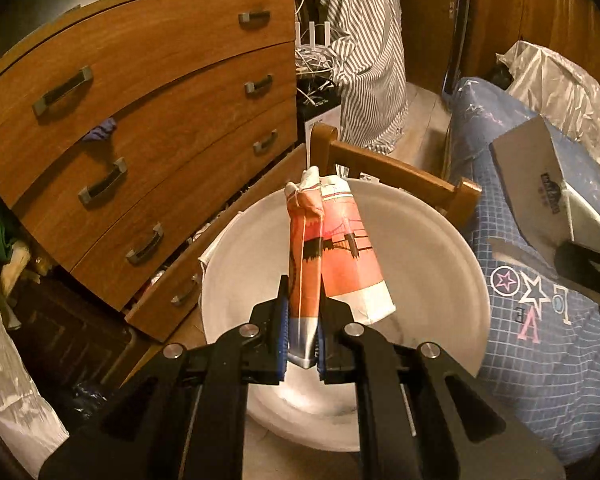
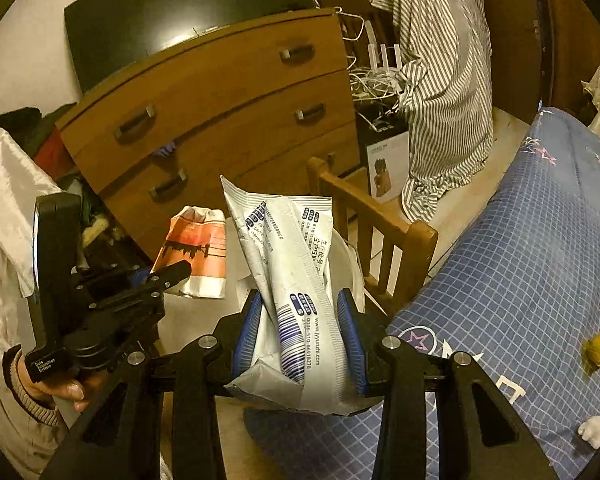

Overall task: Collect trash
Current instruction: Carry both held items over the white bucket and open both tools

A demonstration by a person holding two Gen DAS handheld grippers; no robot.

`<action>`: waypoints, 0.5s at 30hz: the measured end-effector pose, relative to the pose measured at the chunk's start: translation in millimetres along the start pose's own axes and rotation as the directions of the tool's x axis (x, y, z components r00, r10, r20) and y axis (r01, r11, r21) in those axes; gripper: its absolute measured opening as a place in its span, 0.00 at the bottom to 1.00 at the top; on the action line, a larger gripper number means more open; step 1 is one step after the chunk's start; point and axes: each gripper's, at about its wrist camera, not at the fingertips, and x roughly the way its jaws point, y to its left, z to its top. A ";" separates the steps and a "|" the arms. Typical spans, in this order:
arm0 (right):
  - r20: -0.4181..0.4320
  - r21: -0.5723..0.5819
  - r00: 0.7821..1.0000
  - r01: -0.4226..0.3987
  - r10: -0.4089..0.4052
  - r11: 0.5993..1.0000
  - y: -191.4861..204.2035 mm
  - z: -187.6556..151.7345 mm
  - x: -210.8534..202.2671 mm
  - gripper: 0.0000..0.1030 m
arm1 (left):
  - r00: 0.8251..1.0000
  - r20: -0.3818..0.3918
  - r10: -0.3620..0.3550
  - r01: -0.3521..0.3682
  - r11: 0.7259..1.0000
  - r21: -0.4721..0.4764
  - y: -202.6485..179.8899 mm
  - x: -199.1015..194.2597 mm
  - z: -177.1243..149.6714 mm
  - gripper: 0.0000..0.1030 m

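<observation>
The left tool (image 1: 302, 332) is pinched nearly flat on the squashed orange paper cup (image 1: 332, 248), its blue pads clamping the folded wall so the cup sticks out ahead toward twelve o'clock. The right tool (image 2: 300, 328) stands partly closed around a crumpled white plastic wrapper (image 2: 296, 264) printed with barcodes; both pads press into the bundle, which bulges out above and below the grip.

In the left wrist view the cup hangs directly over a white round bin (image 1: 432, 240), whose rim fills the middle of the frame; a wooden chair (image 1: 396, 172) sits just beyond it at twelve to one o'clock, a chest of drawers (image 1: 140, 120) at ten o'clock and a bed with a blue checked cover (image 1: 540, 320) at three o'clock. In the right wrist view the wrapper hides most of the bin, and the left tool (image 2: 172, 272) with its cup shows at nine o'clock.

The step in hand looks like the drop into the bin. To do it well, I would bring each piece well inside the rim before letting go, since the wrapper is light and springy and could catch on the edge or drift to the floor. Releasing one side at a time should keep the two from colliding.
</observation>
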 end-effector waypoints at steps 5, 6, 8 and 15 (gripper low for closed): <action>-0.013 -0.009 1.000 0.007 -0.007 1.000 1.6 1.7 10.6 0.39 | 1.000 0.001 0.007 -0.007 1.000 0.008 -1.1 5.4 0.7 0.09; -0.016 -0.010 1.000 0.005 -0.005 1.000 3.1 2.8 12.7 0.39 | 1.000 0.002 0.007 -0.007 1.000 0.007 -1.0 5.9 0.4 0.09; -0.018 -0.014 1.000 0.005 -0.005 1.000 3.3 1.9 13.4 0.39 | 1.000 0.002 0.009 -0.009 1.000 0.008 -0.8 6.1 0.7 0.09; -0.025 -0.031 1.000 0.008 -0.009 0.999 7.7 0.9 16.7 0.40 | 1.000 0.005 0.009 -0.009 1.000 0.011 -0.3 8.5 -0.2 0.09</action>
